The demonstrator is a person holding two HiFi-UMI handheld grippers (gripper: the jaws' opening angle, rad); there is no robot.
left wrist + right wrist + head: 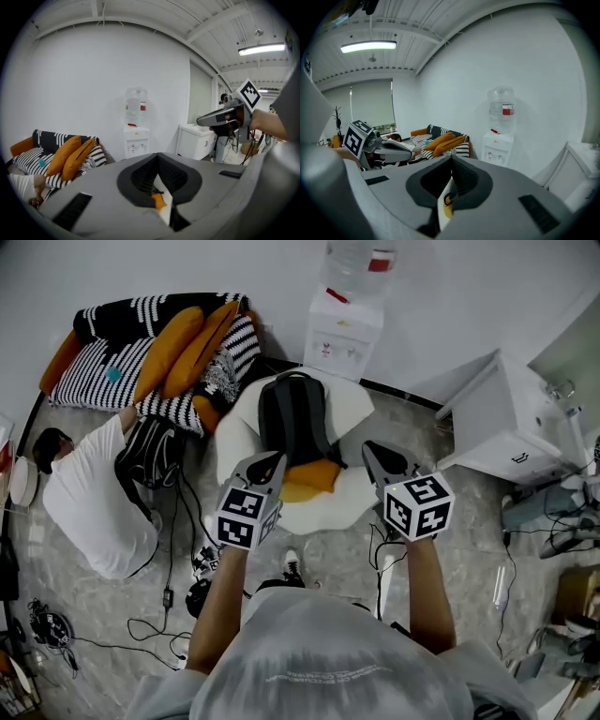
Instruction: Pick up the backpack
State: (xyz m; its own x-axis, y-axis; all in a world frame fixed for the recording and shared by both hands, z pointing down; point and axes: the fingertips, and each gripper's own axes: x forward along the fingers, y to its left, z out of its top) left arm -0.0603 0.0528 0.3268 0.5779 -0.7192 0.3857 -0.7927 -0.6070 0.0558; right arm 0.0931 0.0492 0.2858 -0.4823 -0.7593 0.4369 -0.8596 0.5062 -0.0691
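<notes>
In the head view a dark grey backpack point(293, 418) lies on a white round seat point(352, 404), with an orange cushion point(309, 479) at its near end. My left gripper point(272, 463) hovers at the backpack's near left corner, its jaws shut and empty. At the near right side my right gripper point(373, 452) is also shut and holds nothing. Neither touches the backpack. In the left gripper view the shut jaws hide the backpack; my right gripper point(220, 117) shows at the right. In the right gripper view my left gripper point(389, 151) shows at the left.
A water dispenser point(344, 320) stands against the wall behind the seat. A sofa with striped and orange cushions point(159, 352) is at the left. A person in a white shirt point(89, 493) lies beside a black bag point(150, 451). Cables point(178, 549) cross the floor; a white cabinet point(511, 423) stands at right.
</notes>
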